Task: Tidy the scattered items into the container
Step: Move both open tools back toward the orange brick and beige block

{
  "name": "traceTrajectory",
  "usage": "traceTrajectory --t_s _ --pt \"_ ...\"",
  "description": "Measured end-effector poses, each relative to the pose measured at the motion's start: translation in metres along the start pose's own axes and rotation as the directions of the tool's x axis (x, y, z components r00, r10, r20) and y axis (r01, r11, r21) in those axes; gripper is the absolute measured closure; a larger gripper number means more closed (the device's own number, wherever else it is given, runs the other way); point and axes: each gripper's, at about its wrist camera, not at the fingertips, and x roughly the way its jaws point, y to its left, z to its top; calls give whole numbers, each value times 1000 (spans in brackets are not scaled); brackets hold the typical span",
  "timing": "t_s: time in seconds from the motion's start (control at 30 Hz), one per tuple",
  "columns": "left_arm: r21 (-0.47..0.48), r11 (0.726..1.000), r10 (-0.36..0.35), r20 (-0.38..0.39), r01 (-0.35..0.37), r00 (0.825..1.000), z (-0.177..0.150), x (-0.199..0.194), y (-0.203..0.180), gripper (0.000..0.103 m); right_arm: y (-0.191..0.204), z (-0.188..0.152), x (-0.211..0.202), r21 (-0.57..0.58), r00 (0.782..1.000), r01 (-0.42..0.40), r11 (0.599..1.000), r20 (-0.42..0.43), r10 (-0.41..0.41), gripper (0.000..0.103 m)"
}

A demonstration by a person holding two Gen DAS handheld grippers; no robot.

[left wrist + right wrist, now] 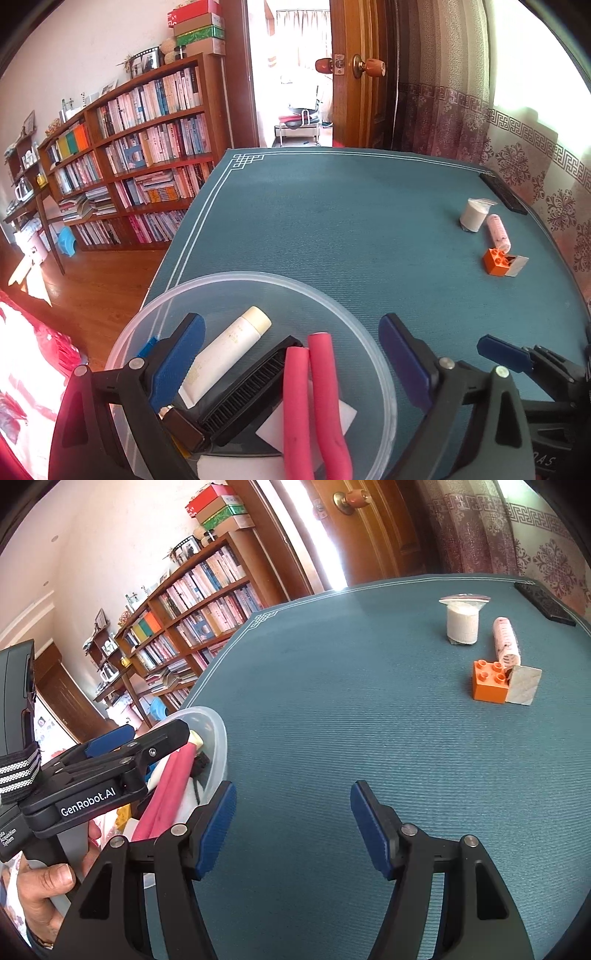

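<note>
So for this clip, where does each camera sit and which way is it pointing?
Left wrist: on the left hand-held gripper, open over the clear round plastic container, facing the doorway across the teal table mat; the right hand-held gripper's fingertip shows at right.
Right wrist: on the right hand-held gripper, open above bare mat, facing the orange toy brick; the left hand-held gripper and a hand show.
Shared: container, brick, mat.

A table under a teal woven mat [314, 701] is carrying a clear round plastic bowl [332, 302] — and, well apart, a white roll [461, 624], pink tube [506, 642], orange toy brick [489, 683], pale stone-like block [524, 685] — a black flat remote [545, 603] is lying at the far edge.
</note>
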Motion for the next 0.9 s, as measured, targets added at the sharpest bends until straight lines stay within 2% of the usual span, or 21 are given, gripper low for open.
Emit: traceTrajectory --t_s 0.67,0.9 --pt "135 988 -76 -24 78 997 14 17 -76 6 -81 9 -21 133 991 122 984 28 -127 35" --pt "151 981 -118 -34 122 992 17 25 -96 6 -109 13 -31 166 983 170 971 41 -179 35"
